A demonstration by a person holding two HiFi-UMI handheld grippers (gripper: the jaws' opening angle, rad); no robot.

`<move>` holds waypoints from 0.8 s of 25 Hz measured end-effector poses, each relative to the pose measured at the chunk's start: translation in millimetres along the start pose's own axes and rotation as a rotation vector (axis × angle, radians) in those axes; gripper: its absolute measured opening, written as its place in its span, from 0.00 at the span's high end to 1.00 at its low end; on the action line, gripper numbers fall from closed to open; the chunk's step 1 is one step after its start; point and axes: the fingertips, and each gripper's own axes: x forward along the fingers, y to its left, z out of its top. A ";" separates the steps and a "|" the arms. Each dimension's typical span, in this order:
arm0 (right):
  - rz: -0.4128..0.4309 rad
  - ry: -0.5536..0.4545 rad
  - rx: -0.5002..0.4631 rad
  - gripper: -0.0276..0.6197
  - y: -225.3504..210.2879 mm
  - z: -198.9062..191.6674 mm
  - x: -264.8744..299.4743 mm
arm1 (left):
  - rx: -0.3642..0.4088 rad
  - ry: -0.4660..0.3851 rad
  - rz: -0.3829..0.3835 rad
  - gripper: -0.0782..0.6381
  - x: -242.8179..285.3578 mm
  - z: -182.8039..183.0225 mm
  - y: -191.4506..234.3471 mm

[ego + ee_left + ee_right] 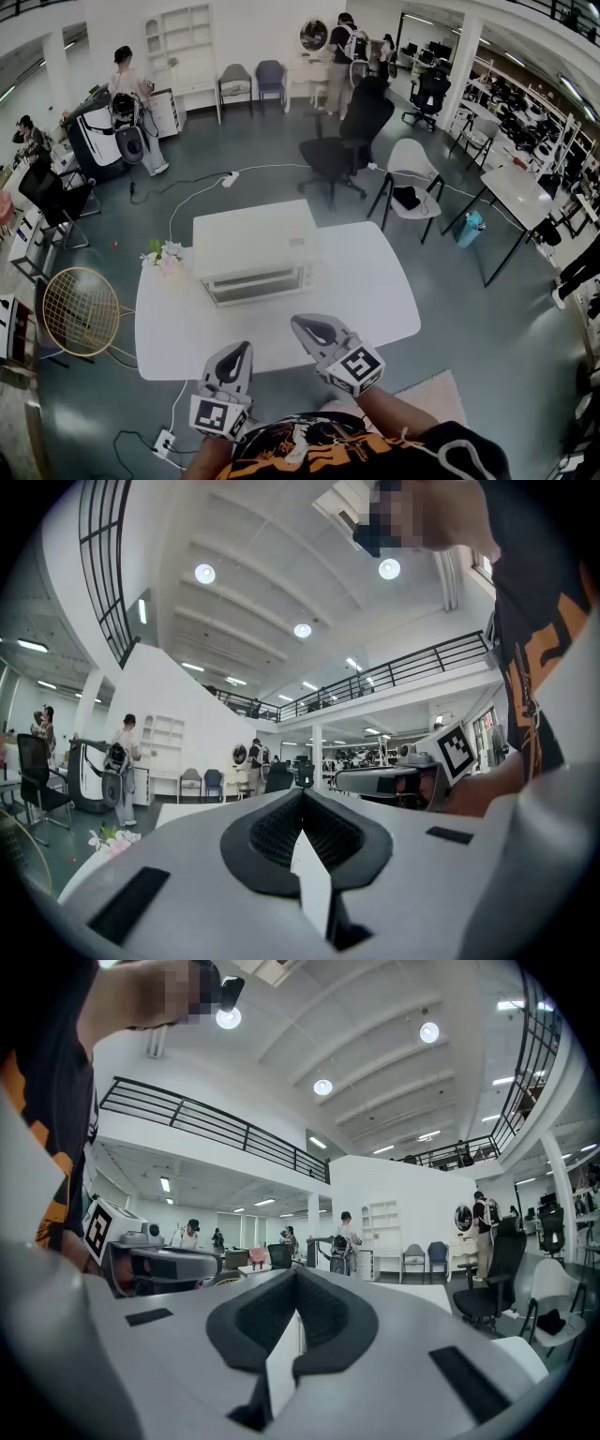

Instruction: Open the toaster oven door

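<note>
A white toaster oven stands on the white table with its door facing me and closed. My left gripper hovers over the table's near edge, jaws shut on nothing. My right gripper is beside it, a little nearer the oven, also shut and empty. Both point toward the oven and stay apart from it. In the left gripper view the jaws of the left gripper meet, with the right gripper alongside. In the right gripper view the right gripper is closed, and the oven is hidden behind it.
A small bunch of flowers lies at the table's far left corner. A gold wire chair stands left of the table, a power strip on the floor nearby. A black office chair and a white chair stand beyond.
</note>
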 end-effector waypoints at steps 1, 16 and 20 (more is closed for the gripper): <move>0.001 -0.001 -0.005 0.94 -4.3 1.4 0.8 | 0.009 -0.008 -0.003 0.86 4.2 2.0 0.3; -0.007 0.049 -0.039 0.94 -66.0 -5.6 47.1 | 0.079 -0.034 0.053 0.86 38.8 20.0 42.1; -0.042 0.127 -0.043 0.92 -100.6 -37.6 73.0 | 0.072 -0.021 0.075 0.86 41.4 8.4 52.6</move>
